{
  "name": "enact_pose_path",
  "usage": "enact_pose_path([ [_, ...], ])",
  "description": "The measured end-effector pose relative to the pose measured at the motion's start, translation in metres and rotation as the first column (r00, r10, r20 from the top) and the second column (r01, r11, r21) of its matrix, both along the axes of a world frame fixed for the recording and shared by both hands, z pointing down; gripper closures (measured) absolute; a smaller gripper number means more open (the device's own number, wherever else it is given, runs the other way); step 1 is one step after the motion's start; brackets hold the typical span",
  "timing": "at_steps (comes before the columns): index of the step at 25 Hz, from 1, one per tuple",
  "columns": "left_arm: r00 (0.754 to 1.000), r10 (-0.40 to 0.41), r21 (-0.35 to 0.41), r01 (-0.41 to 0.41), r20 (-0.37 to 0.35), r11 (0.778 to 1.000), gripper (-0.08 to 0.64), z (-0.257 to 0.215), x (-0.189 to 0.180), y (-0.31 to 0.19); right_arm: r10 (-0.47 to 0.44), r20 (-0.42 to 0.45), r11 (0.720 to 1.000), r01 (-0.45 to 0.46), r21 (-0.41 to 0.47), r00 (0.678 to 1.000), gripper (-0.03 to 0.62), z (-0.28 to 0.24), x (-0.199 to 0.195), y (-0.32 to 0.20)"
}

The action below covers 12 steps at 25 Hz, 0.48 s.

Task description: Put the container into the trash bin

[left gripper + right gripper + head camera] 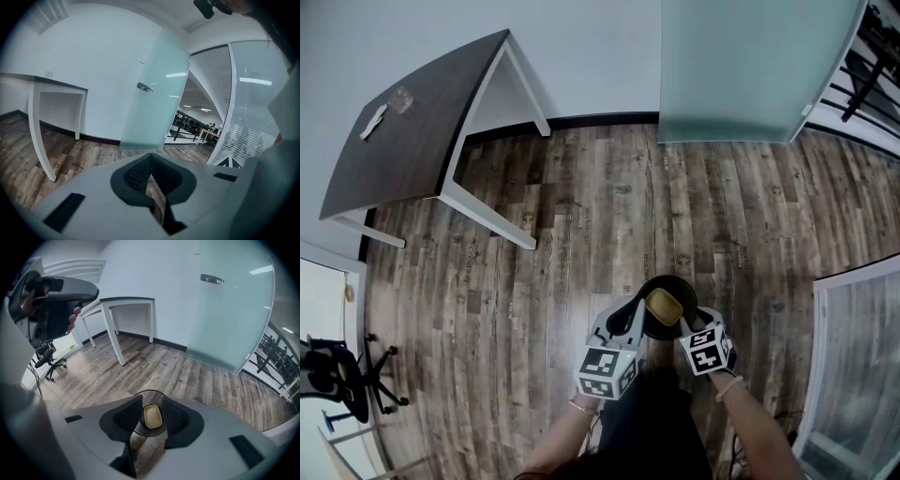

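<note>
1. Because the left gripper [150, 157] hangs just beside the trash bin [667, 284] with its jaws closed together and nothing between them, I think a careless swing of it toward the right could knock the rim and tip the trash bin over.
2. The right gripper [152, 405] stands above the trash bin with its jaws wide apart and holds nothing. If it goes lower, one jaw could strike the rim, or it could catch the container and pull it out.
3. The container [152, 417], a small yellow box, is inside the round rim of the trash bin. It is straight below the gap between the right gripper's jaws and free of both pads. I cannot tell whether it rests on the bottom.
4. From the left gripper, the container is to the right and a little ahead of the tips, apart from them.
</note>
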<state>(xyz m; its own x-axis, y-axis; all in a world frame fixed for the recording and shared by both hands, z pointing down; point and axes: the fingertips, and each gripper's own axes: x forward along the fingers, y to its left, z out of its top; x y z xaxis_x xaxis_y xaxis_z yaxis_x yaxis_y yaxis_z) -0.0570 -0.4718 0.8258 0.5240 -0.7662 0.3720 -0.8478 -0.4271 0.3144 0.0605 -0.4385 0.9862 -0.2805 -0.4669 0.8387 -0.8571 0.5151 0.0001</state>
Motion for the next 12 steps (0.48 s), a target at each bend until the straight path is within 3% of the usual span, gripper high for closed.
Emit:
enact_pose_path([
  [12,0.999,0.042,-0.002,-0.042,-0.001,0.999,0.541,-0.087,0.01,0.027,0.002,0.019,0.999,-0.003,0.05,1.0,0.46,-0.101,-0.004,0.012],
])
